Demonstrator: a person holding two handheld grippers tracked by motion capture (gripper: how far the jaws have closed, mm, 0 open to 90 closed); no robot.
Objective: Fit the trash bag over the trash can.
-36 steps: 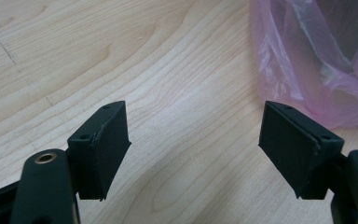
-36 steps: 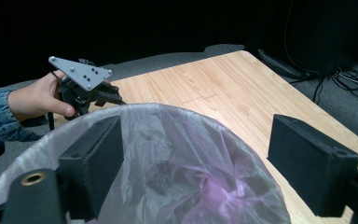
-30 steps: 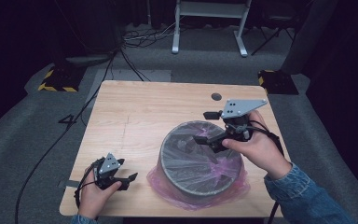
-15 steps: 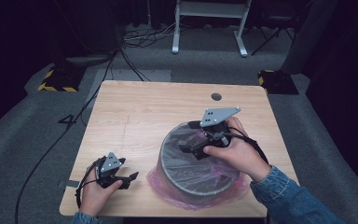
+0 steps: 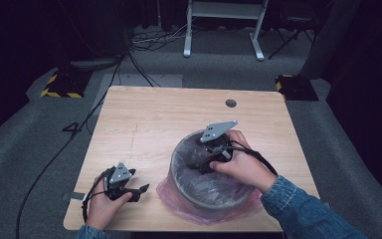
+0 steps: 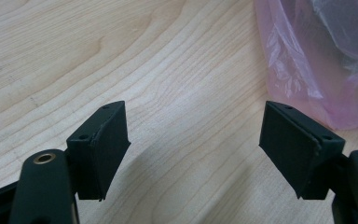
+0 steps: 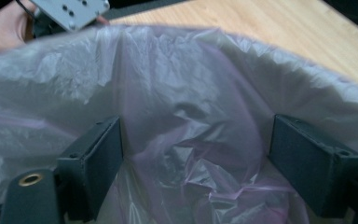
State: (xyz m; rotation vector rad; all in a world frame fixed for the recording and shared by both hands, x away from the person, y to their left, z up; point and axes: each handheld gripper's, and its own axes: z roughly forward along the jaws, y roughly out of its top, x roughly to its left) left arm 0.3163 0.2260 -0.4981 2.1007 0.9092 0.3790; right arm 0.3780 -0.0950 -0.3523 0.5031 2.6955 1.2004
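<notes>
A round grey bin (image 5: 178,152) stands at the front right of the wooden table (image 5: 169,114), lined with a thin pink plastic bag (image 5: 171,194) whose lower part spreads on the table around the base. My right gripper (image 5: 198,162) reaches down inside the bin. In the right gripper view it (image 7: 196,126) is open, with the crinkled bag liner (image 7: 191,84) ahead of its jaws and nothing held. My left gripper (image 5: 137,182) rests near the front left edge, open over bare wood (image 6: 193,112). The bag's edge (image 6: 307,60) lies to its right.
A small round hole (image 5: 231,103) sits in the table's far right part. Cables (image 5: 79,129) trail off the left side onto the grey floor. A white frame (image 5: 224,20) and yellow-black striped blocks (image 5: 59,87) stand beyond the table.
My right gripper has moved left from the bin's right rim and dipped inside the bin. The left gripper has stayed in place.
</notes>
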